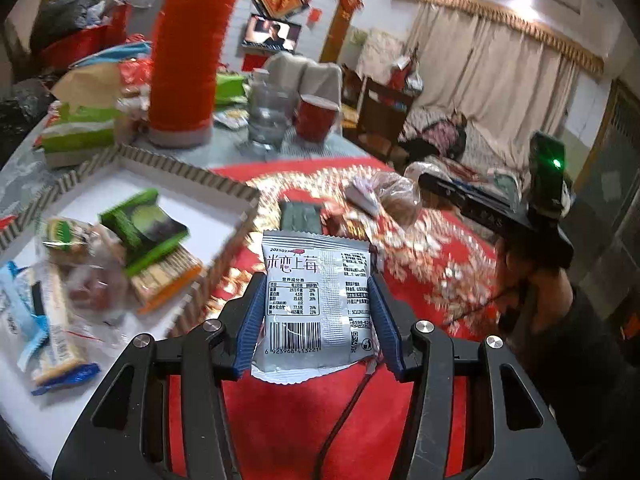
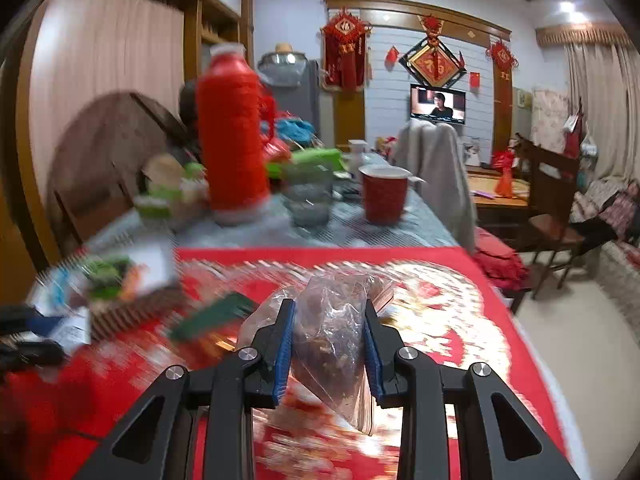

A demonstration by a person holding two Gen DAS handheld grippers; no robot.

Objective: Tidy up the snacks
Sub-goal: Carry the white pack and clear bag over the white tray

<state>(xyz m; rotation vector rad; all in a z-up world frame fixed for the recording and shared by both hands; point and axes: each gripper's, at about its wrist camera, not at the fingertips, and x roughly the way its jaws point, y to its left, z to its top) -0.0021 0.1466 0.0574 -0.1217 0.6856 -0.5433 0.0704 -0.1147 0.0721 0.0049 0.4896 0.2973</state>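
Left gripper [image 1: 318,300] clamps a silver packet [image 1: 318,300] and right gripper [image 2: 329,344] a clear bag [image 2: 332,344], both lifted off the red cloth [image 1: 288,420] beside the tray [image 1: 192,172], likely for sorting.

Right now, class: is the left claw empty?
No, the left claw is clamped on a silver snack packet with a barcode.

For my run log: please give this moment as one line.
left gripper: holds silver packet | right gripper: holds clear bag | tray: partly filled
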